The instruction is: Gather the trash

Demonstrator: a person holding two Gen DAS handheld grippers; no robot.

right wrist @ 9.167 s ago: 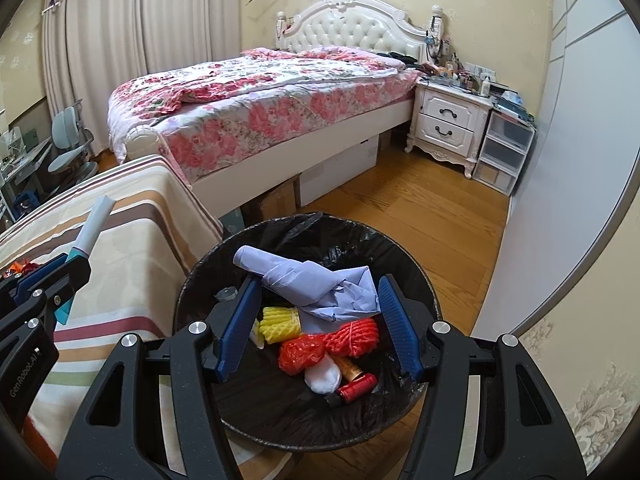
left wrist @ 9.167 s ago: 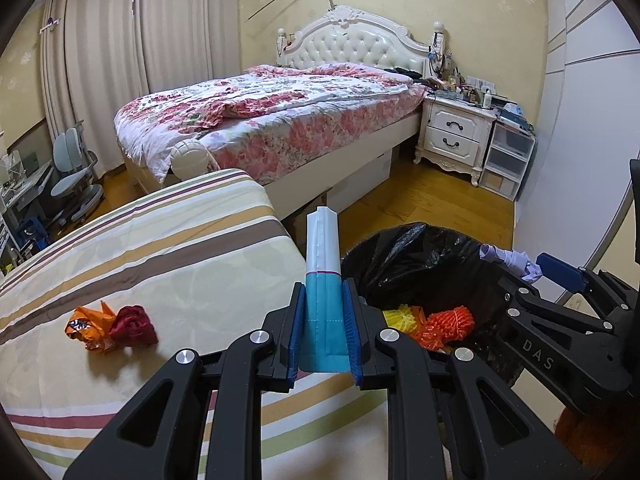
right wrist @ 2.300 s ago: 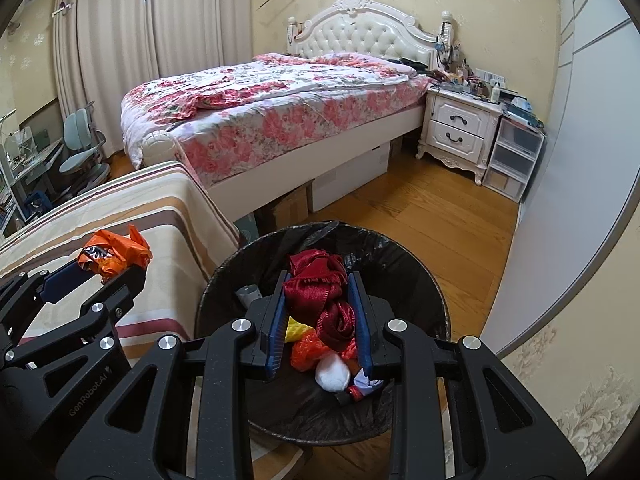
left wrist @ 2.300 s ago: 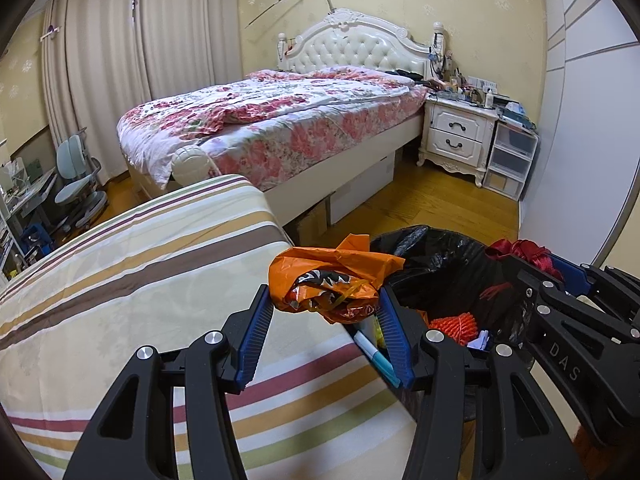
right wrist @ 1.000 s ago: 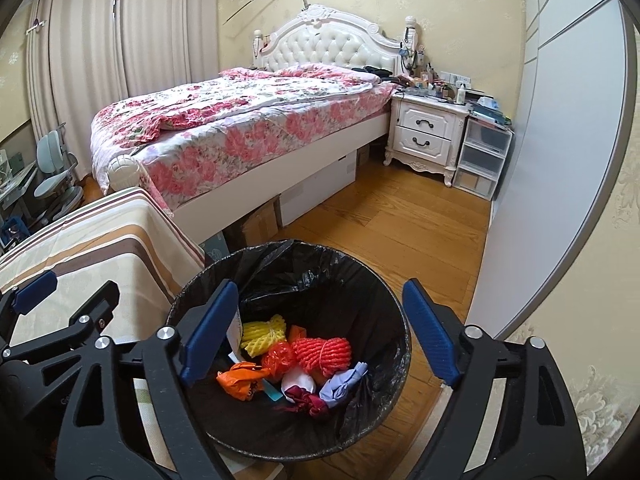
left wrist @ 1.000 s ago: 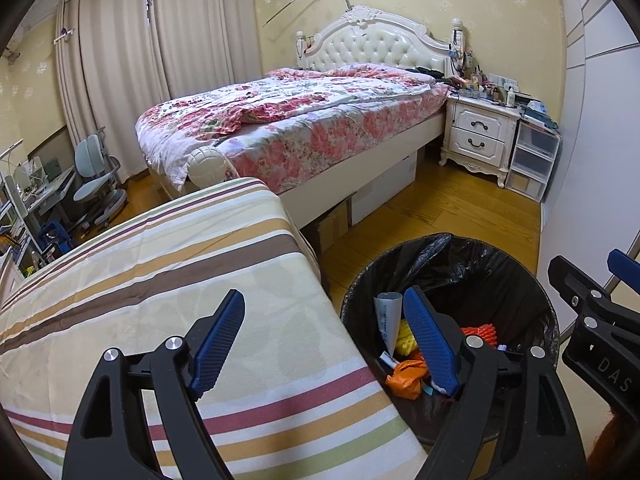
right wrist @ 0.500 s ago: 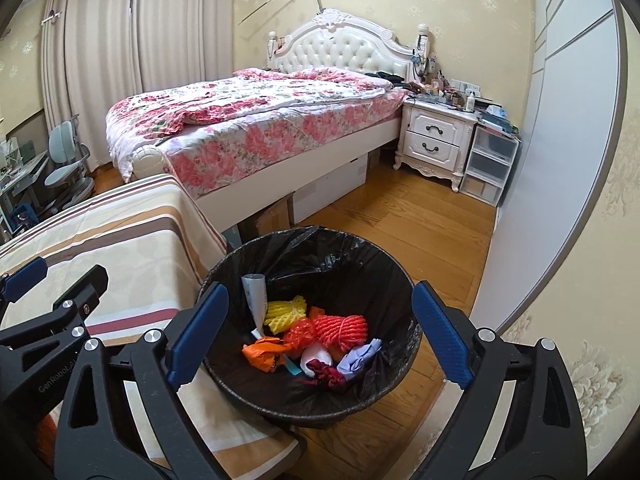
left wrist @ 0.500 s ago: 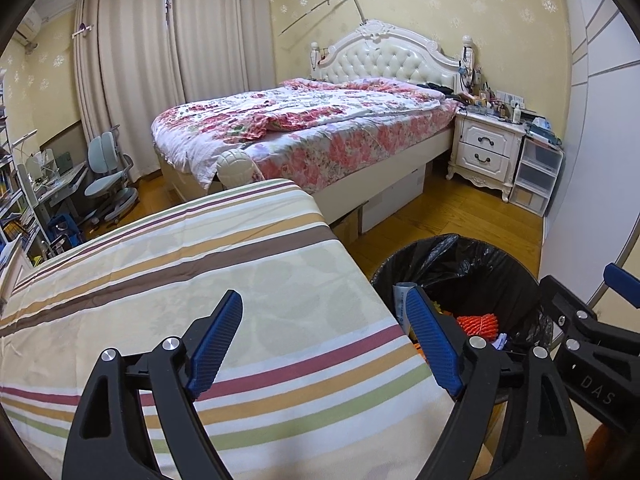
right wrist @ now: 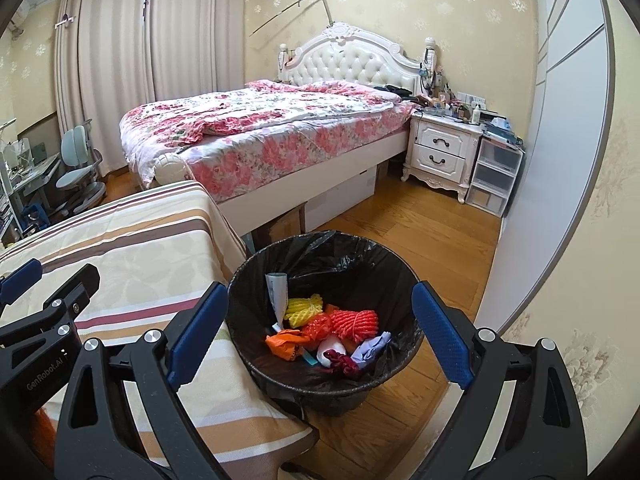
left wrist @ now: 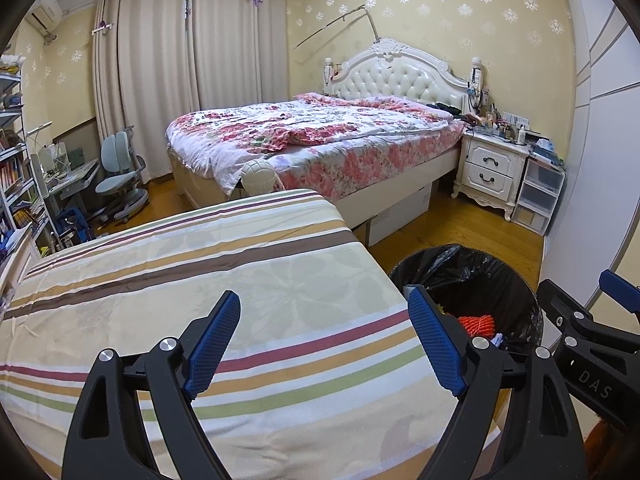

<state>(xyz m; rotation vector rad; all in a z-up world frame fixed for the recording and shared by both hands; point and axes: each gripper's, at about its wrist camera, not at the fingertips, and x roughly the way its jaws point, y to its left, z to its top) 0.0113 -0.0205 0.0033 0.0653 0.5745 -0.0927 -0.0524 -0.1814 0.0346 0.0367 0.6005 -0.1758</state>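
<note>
Both grippers, left point(left wrist: 324, 340) and right point(right wrist: 318, 334), stood wide open and empty; the right jaws had just been opening, nothing between them. All visible trash point(right wrist: 326, 340) lay inside the bin point(right wrist: 404, 364), which stood beside the striped bed point(left wrist: 200, 280). No trash showed on the bedcover. Judged step: withdrawal. Recommended practice: lift both grippers well apart from the bin liner, then scan the bed for remaining pieces.

1. My left gripper point(left wrist: 324, 336) hangs with jaws wide apart and nothing between them.
2. Under it lies the striped bedcover point(left wrist: 208, 280).
3. Just right of its right finger stands the black-lined trash bin point(left wrist: 500, 280), orange netting point(left wrist: 476, 324) inside.
4. My right gripper point(left wrist: 592, 312) shows at the far right.
</note>
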